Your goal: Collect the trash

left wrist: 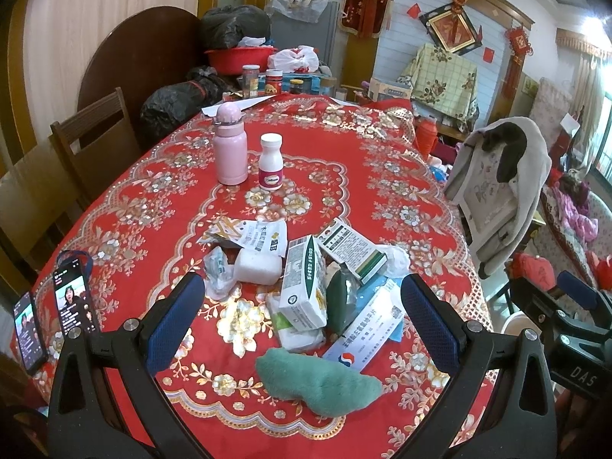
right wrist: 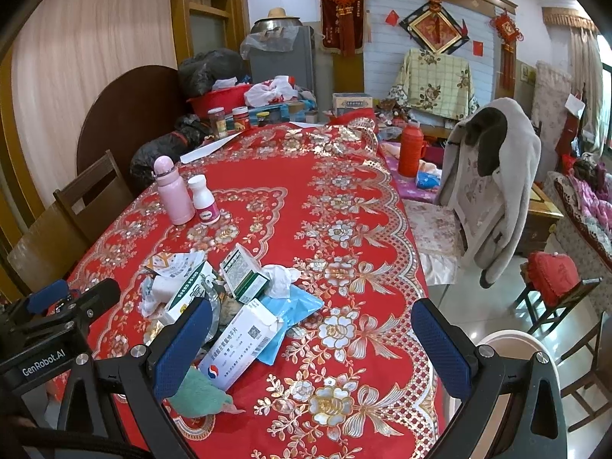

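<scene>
A heap of trash lies on the red tablecloth (left wrist: 363,176): a green-and-white carton (left wrist: 302,287), a medicine box (left wrist: 352,248), a long white box (left wrist: 367,329), a torn wrapper (left wrist: 252,235), crumpled tissue (left wrist: 396,258), a blue plastic bag (right wrist: 294,313) and a green fuzzy cloth (left wrist: 317,380). My left gripper (left wrist: 302,325) is open, its blue pads either side of the heap, above it. My right gripper (right wrist: 311,344) is open to the right of the heap, left pad (right wrist: 183,344) over the long white box (right wrist: 241,340). The green cloth (right wrist: 199,390) lies near that pad.
A pink flask (left wrist: 229,145) and a white pill bottle (left wrist: 271,160) stand mid-table; jars (left wrist: 273,82) and a red basin (left wrist: 237,57) sit at the far end. Two phones (left wrist: 72,298) lean at the left edge. A coat-draped chair (right wrist: 493,191) and a white bin rim (right wrist: 508,344) are right of the table.
</scene>
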Available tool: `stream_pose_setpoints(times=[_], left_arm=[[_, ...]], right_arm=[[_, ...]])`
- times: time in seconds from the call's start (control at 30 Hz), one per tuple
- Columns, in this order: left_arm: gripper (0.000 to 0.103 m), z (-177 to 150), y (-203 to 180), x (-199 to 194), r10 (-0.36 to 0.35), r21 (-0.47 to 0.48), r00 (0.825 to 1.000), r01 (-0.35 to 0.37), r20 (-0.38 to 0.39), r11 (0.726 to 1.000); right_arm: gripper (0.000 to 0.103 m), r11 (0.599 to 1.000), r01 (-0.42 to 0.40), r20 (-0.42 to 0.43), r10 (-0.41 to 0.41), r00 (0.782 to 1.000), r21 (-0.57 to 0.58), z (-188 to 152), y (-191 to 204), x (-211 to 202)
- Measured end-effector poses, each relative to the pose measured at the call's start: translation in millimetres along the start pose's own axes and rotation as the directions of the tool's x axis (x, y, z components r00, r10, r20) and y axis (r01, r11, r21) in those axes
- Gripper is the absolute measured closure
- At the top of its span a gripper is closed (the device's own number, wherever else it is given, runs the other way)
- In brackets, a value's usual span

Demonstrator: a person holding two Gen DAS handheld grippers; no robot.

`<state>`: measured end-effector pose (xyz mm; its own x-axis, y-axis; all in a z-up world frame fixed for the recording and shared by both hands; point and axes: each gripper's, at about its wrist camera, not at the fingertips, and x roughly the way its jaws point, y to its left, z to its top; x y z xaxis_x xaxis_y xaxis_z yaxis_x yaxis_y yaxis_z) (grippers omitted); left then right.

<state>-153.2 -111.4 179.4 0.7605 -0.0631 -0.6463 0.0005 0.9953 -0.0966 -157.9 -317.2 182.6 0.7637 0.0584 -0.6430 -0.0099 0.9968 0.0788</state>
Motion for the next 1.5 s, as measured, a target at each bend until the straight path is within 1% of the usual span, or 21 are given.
stream_pose_setpoints(times=[0.5, 0.8, 0.97, 1.17, 1.33, 1.43, 1.5], left_arm=[[0.001, -5.5, 9.4, 4.7, 0.006, -0.011, 1.0, -0.006, -0.013, 1.0], [0.001, -5.9, 22.1, 13.0, 0.016, -0.025, 0.999, -0.017, -0.042, 1.0], [0.001, -5.0, 30.5, 19.6, 0.022, -0.033, 0.998, -0.024, -0.061, 0.999], [0.001, -3.8, 48.5, 32.0, 0.034, -0.047, 0.995, -0.039, -0.092, 0.998], [0.001, -4.4, 68.8, 42.1, 0.059, -0.047, 0.992, -0.065, -0.114, 0.997], [0.001, -4.4, 82.3, 47.8, 0.07, -0.048, 0.989, -0.077, -0.132, 0.996], [0.001, -5.2, 89.1, 50.0, 0.062, -0.049, 0.987, -0.069, -0.148, 0.996]], right_arm=[[0.0, 1.0, -0.011, -0.039, 0.01, 0.999, -0.024, -1.6, 10.4, 8.6], [0.0, 0.999, -0.045, -0.075, 0.043, 0.996, -0.015, -3.0, 15.8, 19.4], [0.0, 0.998, -0.045, -0.095, 0.04, 0.995, -0.052, -5.8, 26.2, 27.4], [0.0, 0.997, -0.05, -0.125, 0.042, 0.991, -0.066, -8.7, 35.0, 39.0], [0.0, 0.996, -0.057, -0.175, 0.043, 0.984, -0.073, -9.8, 40.4, 54.7], [0.0, 0.995, -0.079, -0.217, 0.064, 0.974, -0.06, -9.4, 41.4, 67.0], [0.0, 0.995, -0.09, -0.255, 0.076, 0.964, -0.045, -9.3, 40.3, 75.5]])
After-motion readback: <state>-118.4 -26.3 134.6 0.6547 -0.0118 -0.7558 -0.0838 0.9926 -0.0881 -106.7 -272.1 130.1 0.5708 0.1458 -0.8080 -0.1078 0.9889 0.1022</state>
